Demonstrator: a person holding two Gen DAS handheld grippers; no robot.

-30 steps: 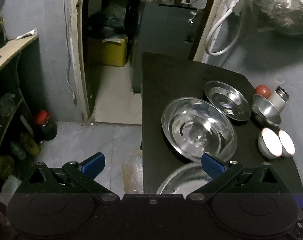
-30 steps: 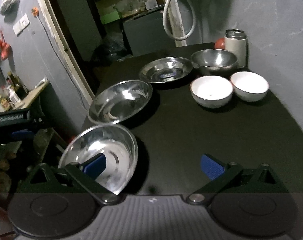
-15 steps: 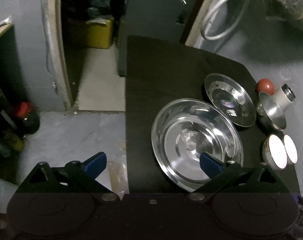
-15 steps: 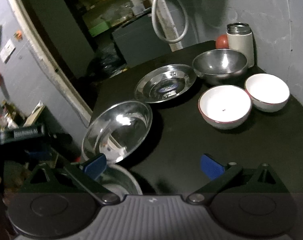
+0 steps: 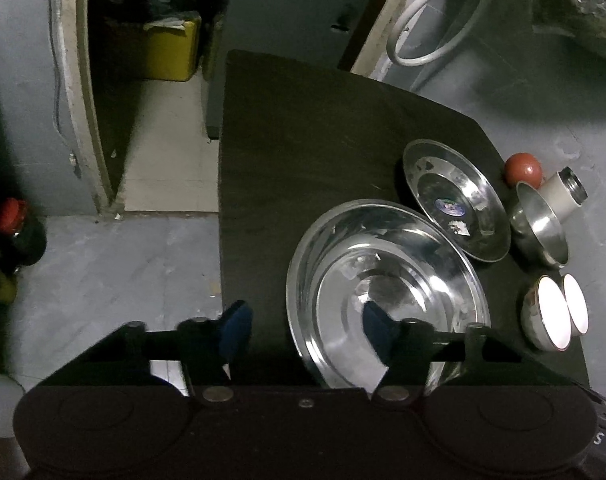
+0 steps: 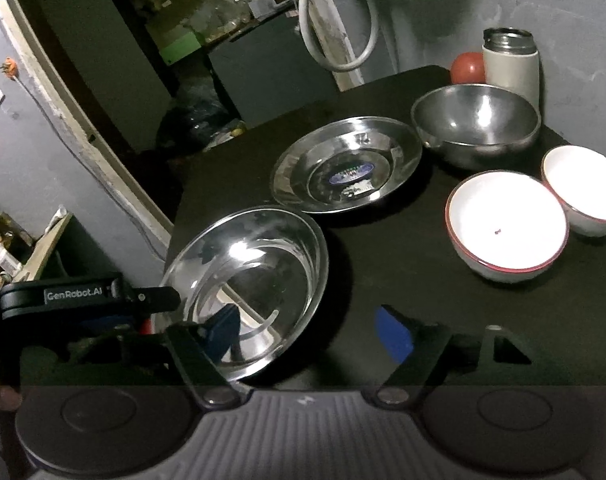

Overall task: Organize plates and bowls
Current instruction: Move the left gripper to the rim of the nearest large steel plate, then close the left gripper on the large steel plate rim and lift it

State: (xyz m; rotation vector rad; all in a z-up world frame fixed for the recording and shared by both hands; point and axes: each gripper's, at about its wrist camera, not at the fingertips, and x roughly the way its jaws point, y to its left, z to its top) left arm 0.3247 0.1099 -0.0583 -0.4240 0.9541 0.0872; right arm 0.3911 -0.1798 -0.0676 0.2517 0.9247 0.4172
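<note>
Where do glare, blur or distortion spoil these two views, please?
Left wrist: white bowls blown out to featureless discs, table edges bowed by the fisheye. Right wrist: a hot highlight in the near steel plate, nearer white bowl's inside overexposed, doorway dim.

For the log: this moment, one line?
left gripper: closing, nearest steel bowl rim between jaws | right gripper: closing, same rim between

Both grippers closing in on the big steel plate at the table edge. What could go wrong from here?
1. The big steel plate sits at the table's edge by the floor drop; both grippers' jaws have just been closing around its rim, not yet clamped. A glancing pad could push it off.
2. Its far rim sits very close to the smaller steel plate; lifting at a tilt may scrape or shift that one.
3. The left gripper and right gripper work the same plate and could pull against each other.
</note>
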